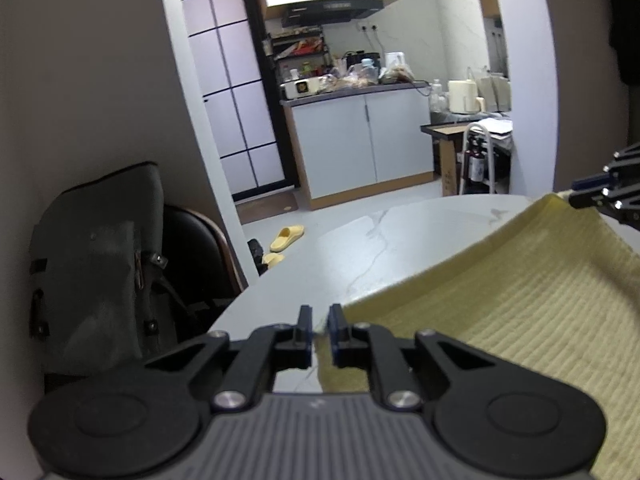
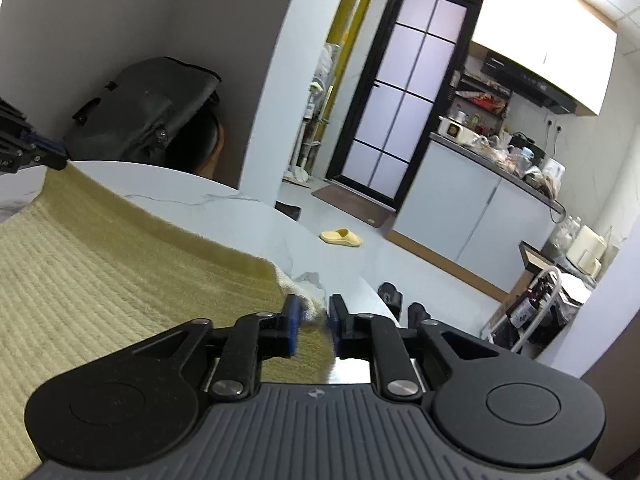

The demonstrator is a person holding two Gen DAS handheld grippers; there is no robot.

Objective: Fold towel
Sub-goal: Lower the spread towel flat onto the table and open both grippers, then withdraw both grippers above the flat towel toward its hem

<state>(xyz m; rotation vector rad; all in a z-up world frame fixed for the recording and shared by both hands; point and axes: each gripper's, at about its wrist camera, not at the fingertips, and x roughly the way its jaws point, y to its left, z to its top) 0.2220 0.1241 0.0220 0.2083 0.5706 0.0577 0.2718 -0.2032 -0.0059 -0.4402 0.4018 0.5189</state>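
The olive-yellow ribbed terry towel (image 1: 520, 300) lay across the white marble-patterned round table (image 1: 384, 236), with one edge lifted off the surface and stretched between the two grippers. The left gripper (image 1: 320, 334) had its blue-padded fingers nearly closed on the towel's near-left corner, a thin fold of cloth pinched in the narrow gap between them. The right gripper (image 2: 314, 320) was clenched on the opposite corner of the same edge, a pale tuft of fabric bunched between its pads. Each wrist view showed the other gripper at the far end of the raised edge: from the left gripper the cloth ran off to the right and ahead, and from the right gripper it ran off to the left and ahead.

So the held edge spanned from one gripper to the other, and the body of the towel spread behind and below that line, between the arms. Bare tabletop lay just ahead of both sets of fingertips. Neither arm looked nearer to the cloth than the other, since each held a corner. The fold seemed to depend on both corners travelling together, square to the held edge, so that it would land parallel on the opposite side; uneven travel would probably skew the fold.
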